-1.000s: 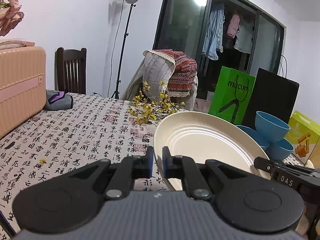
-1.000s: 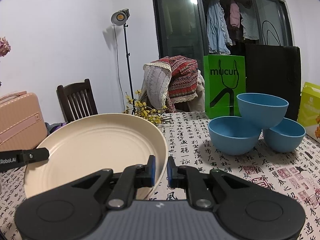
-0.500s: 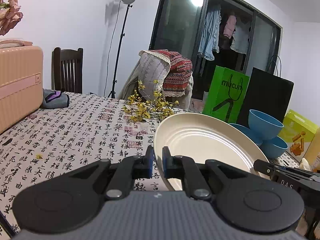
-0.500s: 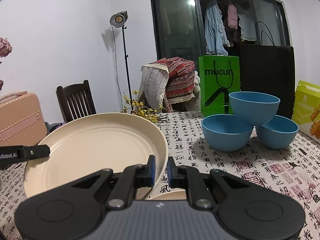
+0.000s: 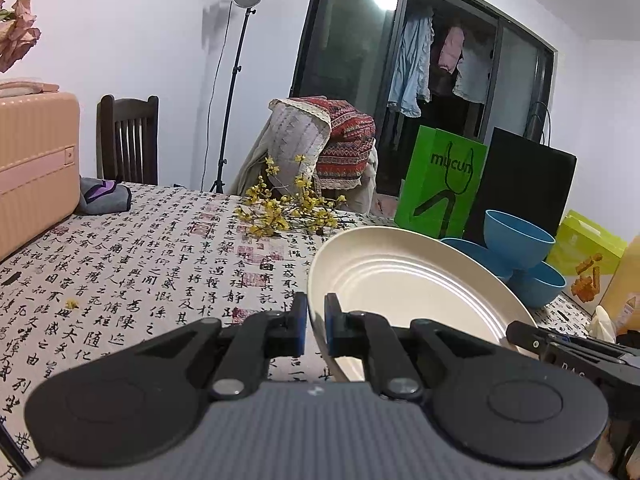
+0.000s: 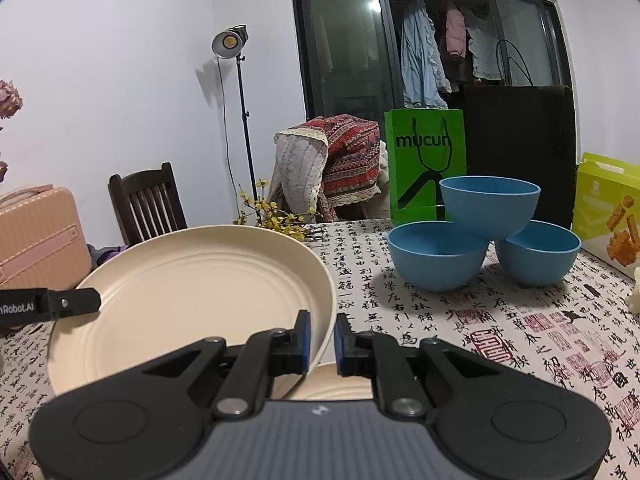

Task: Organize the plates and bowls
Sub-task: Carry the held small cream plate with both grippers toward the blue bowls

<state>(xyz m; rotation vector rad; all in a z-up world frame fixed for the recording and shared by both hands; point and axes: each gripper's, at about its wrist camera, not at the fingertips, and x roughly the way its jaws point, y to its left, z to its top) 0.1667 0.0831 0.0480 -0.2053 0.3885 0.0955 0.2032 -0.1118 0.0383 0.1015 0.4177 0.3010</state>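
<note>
Cream plate (image 5: 408, 280): held tilted above the table, gripped at opposite rims; fills 6 to 9 o'clock in the right wrist view.
Left gripper (image 5: 316, 322): pinching the plate's near-left rim between blue pads; lettering "nRobot.AI" reads on its finger at 9 o'clock in the right wrist view.
Right gripper (image 6: 321, 338): clamped on the plate's right rim; "DAS" partly readable on it at 4 o'clock in the left wrist view.
Second cream plate (image 6: 340, 380): flat on the table under the held one, only an edge showing below the right gripper.
Blue bowls (image 6: 488, 208): three at 2 o'clock, two on the cloth, one resting on top between them.
Tablecloth (image 5: 160, 272): white, printed with black Chinese calligraphy and red seals.
Green bag (image 6: 424, 168): behind the bowls, reads "mucun".
Yellow-green box (image 6: 608, 208): at 3 o'clock, print too small to read.
</note>
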